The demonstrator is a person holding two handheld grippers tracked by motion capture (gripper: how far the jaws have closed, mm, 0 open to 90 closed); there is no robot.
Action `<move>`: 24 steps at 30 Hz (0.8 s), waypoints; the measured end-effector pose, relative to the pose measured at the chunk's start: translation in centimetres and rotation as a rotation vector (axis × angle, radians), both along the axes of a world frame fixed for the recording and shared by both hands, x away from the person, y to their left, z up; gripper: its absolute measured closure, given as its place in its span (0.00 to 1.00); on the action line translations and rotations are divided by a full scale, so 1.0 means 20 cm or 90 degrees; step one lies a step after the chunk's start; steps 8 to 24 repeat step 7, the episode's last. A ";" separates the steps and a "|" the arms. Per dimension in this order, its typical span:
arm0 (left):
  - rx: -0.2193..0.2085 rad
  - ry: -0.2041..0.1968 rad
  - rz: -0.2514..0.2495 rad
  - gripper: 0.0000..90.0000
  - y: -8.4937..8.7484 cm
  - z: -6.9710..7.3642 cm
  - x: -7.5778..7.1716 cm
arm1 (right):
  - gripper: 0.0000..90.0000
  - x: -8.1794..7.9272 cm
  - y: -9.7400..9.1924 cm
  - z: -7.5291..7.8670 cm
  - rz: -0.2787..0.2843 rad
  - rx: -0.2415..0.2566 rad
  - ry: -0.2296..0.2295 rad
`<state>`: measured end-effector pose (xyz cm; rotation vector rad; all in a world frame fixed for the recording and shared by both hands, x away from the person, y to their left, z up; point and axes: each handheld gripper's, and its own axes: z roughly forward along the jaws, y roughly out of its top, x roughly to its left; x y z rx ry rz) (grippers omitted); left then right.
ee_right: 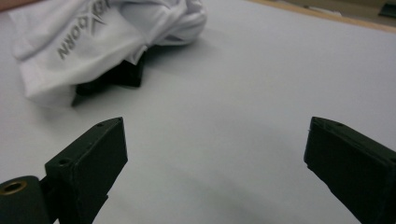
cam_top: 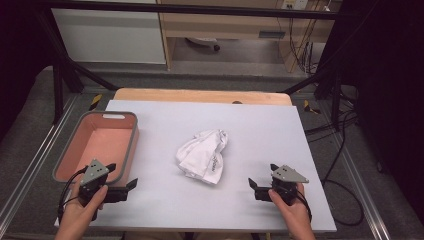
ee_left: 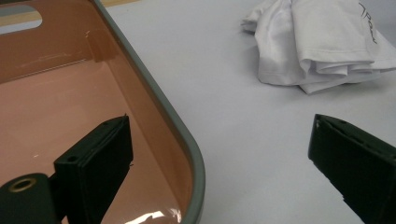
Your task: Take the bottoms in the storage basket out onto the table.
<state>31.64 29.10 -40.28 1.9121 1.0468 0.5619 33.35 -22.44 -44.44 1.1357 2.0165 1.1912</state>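
Seemingly, from the high view, the work is sitting at its opening step: one crumpled white shirt [cam_top: 203, 156] is lying mid-desk [cam_top: 260, 135], and one pink bin [cam_top: 131, 145] with a grey rim is standing at the left, well apart from it. Two tools are waiting near the front edge, the left tool [cam_top: 121, 187] just beside the bin's near corner, the right tool [cam_top: 259, 189] to the right of the shirt, neither touching anything.

Looking along the left tool [ee_left: 219, 154], its jaws are standing wide with nothing between them; the bin's rim [ee_left: 184, 140] is running between them and the shirt [ee_left: 322, 46] is lying beyond.

Along the right tool [ee_right: 215, 158], the jaws are gaping wide too, over bare desk, the shirt [ee_right: 93, 42] ahead and to the left. I judge the next move is calling for a reach inward and a pinch on the cloth.
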 end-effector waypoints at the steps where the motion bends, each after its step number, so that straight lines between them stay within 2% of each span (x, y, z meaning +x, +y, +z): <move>1: -0.002 0.001 0.000 0.07 0.00 0.00 0.00 | 0.08 0.00 0.00 -0.01 -0.010 -0.002 0.006; 5: 0.000 0.002 0.003 0.07 0.00 -0.01 0.00 | 0.08 0.01 -0.01 -0.02 -0.035 -0.005 0.023; 7: -0.004 -0.006 0.009 0.07 0.01 0.00 0.00 | 0.08 0.03 -0.01 -0.03 -0.052 -0.008 0.036; 24: -0.004 -0.006 0.009 0.07 0.01 0.00 0.00 | 0.08 0.03 -0.01 -0.03 -0.052 -0.008 0.036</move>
